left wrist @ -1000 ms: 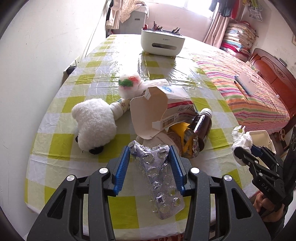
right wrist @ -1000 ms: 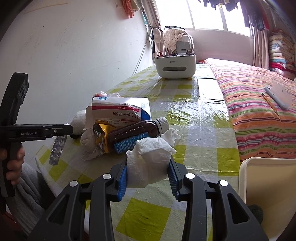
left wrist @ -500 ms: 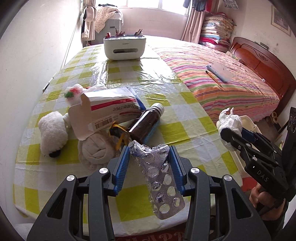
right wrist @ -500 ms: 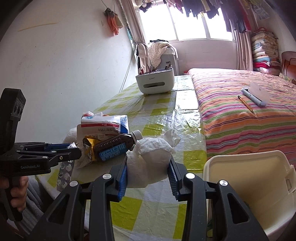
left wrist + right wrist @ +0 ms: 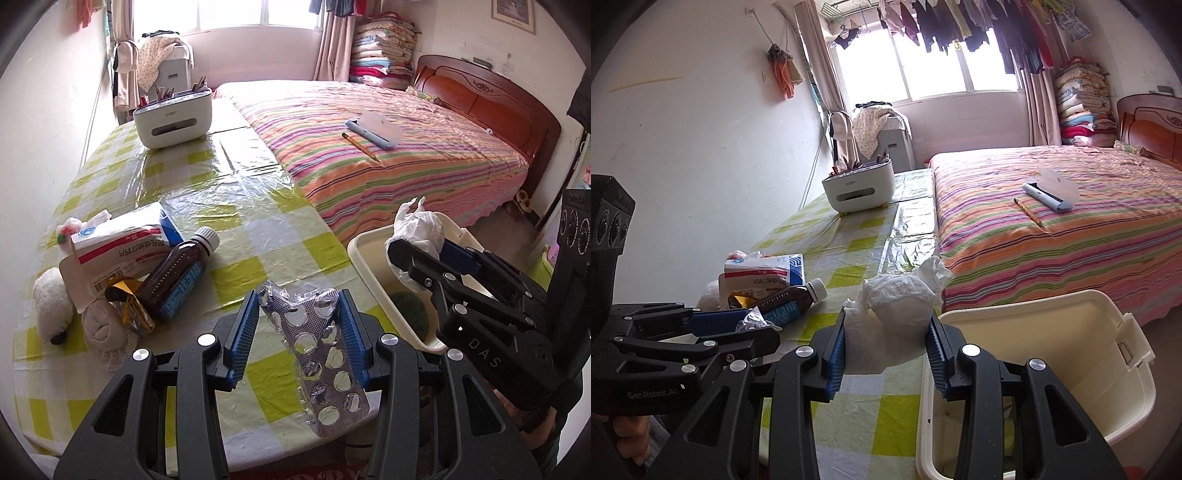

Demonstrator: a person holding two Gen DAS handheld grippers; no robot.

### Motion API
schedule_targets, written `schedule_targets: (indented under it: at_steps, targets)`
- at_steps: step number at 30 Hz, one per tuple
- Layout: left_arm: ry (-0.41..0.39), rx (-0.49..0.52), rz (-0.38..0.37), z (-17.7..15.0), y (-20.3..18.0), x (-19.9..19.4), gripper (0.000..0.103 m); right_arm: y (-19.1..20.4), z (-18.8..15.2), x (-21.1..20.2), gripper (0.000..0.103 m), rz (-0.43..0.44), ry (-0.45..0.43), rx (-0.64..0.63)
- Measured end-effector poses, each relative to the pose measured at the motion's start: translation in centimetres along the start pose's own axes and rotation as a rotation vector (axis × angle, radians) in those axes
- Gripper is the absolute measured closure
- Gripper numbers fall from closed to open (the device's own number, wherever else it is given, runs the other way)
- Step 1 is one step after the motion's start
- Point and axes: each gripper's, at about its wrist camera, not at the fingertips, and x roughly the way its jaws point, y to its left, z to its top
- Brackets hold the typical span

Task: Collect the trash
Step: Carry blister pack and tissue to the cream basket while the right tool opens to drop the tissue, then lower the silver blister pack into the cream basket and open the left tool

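A desk (image 5: 258, 236) with a yellow-and-white checked plastic cover stands against a bed (image 5: 406, 158) with a striped blanket. Beside the desk's near corner sits a cream plastic bin (image 5: 1108, 354), open at the top.

The right gripper (image 5: 886, 332) hangs at the bin's rim, its blue fingers (image 5: 836, 354) clamped on a crumpled white tissue (image 5: 894, 317). The tissue looks very light and soft (it squashes between the fingers), so a grip across its bulk holds it well, and it should drop freely once let go.

The left gripper (image 5: 299, 332) is over the desk edge just beside the bin, its fingers (image 5: 242, 332) clamped on the top end of a used silver pill sheet (image 5: 325, 358), which hangs down from them. The sheet seems light, thin and bendy, with slick foil; a grip across its width near one end looks the safest.

On the desk lie a medicine box (image 5: 125, 247), a brown bottle (image 5: 177, 273), a gold wrapper (image 5: 125, 299), a rolled cloth (image 5: 103, 328) and a white soft toy (image 5: 48, 302). The box likely crushes easily; the bottle is hard, smooth and round, best taken across its body.
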Motion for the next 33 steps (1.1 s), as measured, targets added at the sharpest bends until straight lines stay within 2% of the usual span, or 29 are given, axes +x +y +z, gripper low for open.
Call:
schedule_targets:
  at_steps: [11, 19, 22, 24, 27, 33]
  targets:
    - [-0.008, 0.062, -0.022, 1.7, -3.5, 0.8, 0.06, -6.2, -0.6, -0.9, 0.065, -0.098, -0.011, 0.164]
    - [-0.017, 0.107, -0.038, 2.9, -5.8, 1.2, 0.06, -8.3, -0.7, -0.5, 0.065, -0.128, 0.001, 0.239]
    - [-0.019, 0.12, -0.04, 3.2, -6.4, 1.4, 0.06, -9.0, -0.8, -0.2, 0.059, -0.132, 0.008, 0.268]
    - [-0.021, 0.125, -0.043, 3.4, -6.8, 1.5, 0.06, -9.6, -0.9, -0.3, 0.046, -0.119, 0.005, 0.306]
    - [-0.033, 0.128, -0.044, 3.8, -7.1, 1.5, 0.06, -10.2, -1.0, -0.6, 0.034, -0.111, -0.008, 0.347]
    - [-0.045, 0.133, -0.04, 4.4, -7.7, 1.7, 0.06, -11.4, -1.2, -1.4, 0.032, -0.104, -0.037, 0.423]
